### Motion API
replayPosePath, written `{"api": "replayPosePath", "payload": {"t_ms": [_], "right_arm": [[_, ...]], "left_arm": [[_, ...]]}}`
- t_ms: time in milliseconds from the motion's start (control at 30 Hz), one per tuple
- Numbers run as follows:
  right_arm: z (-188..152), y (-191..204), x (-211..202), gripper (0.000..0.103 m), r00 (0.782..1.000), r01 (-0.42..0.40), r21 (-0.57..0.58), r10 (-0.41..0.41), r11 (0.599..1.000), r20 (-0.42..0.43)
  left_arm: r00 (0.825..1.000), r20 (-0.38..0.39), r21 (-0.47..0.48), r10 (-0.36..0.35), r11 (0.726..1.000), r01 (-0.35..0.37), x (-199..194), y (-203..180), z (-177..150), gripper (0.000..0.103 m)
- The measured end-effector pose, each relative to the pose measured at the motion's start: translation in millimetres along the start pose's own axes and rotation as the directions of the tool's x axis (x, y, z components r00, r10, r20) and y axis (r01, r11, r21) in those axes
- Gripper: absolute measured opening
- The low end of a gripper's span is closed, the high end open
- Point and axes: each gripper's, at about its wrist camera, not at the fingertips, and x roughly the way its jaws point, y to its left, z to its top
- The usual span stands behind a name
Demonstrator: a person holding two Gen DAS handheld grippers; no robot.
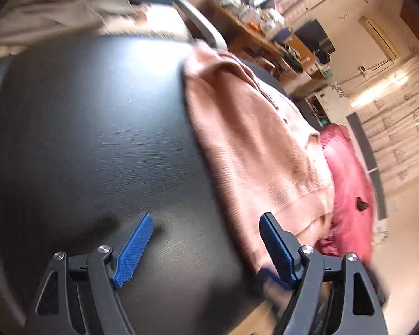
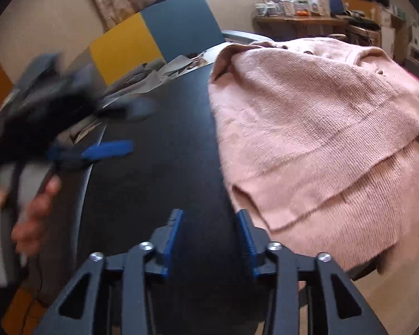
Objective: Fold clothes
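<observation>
On the dark bench, the left tool hangs with its blue pads wide apart and empty, left of the pink sweater. The right tool is also spread and empty, just left of the sweater's folded hem. A red garment lies right of the sweater.

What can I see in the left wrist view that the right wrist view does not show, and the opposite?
Only the left wrist view shows a crimson garment lying beyond the pink sweater. Only the right wrist view shows the person's hand holding the left tongs, plus a yellow and blue chair back. Both show the folded sweater on the dark table, and open tongs.
</observation>
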Motion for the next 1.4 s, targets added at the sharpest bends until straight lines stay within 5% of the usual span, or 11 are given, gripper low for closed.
{"api": "replayPosePath", "payload": {"t_ms": [167,300,400,533,600,767,933,1067,1400], "right_arm": [[-11,22,6,0.058,0.999,-0.017,-0.088,0.013,0.996,-0.039],[-13,16,20,0.060,0.997,-0.052,-0.039,0.049,0.998,-0.051],[-16,7,21,0.060,0.997,-0.072,0.008,0.073,0.997,-0.025],[-21,7,24,0.071,0.995,-0.096,0.007,0.096,0.995,0.002],[-23,9,24,0.076,0.994,-0.106,0.000,0.106,0.994,0.017],[-28,11,28,0.097,0.985,-0.166,-0.024,0.167,0.986,0.050],[-22,11,29,0.099,0.985,-0.173,-0.009,0.173,0.985,0.010],[-16,-7,23,0.098,0.983,-0.183,0.121,0.185,0.976,-0.008],[-32,-12,-3,0.098,0.989,-0.126,0.164,0.136,0.978,-0.051]], "left_arm": [[0.995,-0.084,-0.005,0.045,0.999,-0.045,72,-30,38,0.076],[0.989,-0.105,-0.017,0.099,0.995,-0.102,96,-35,50,0.076],[0.994,-0.079,-0.042,0.076,0.996,-0.080,106,-43,63,0.074],[0.994,-0.087,-0.064,0.062,0.996,-0.067,124,-52,75,0.048],[0.993,-0.099,-0.071,0.066,0.995,-0.073,134,-54,81,0.010],[0.994,-0.104,-0.100,0.024,0.994,-0.034,139,-47,99,0.008],[0.996,0.000,-0.158,-0.094,0.983,0.093,100,-40,123,0.008],[0.975,0.136,-0.130,-0.176,0.972,0.194,38,-38,135,0.008],[0.970,0.228,-0.157,-0.090,0.979,0.128,-90,85,36,0.007]]}}
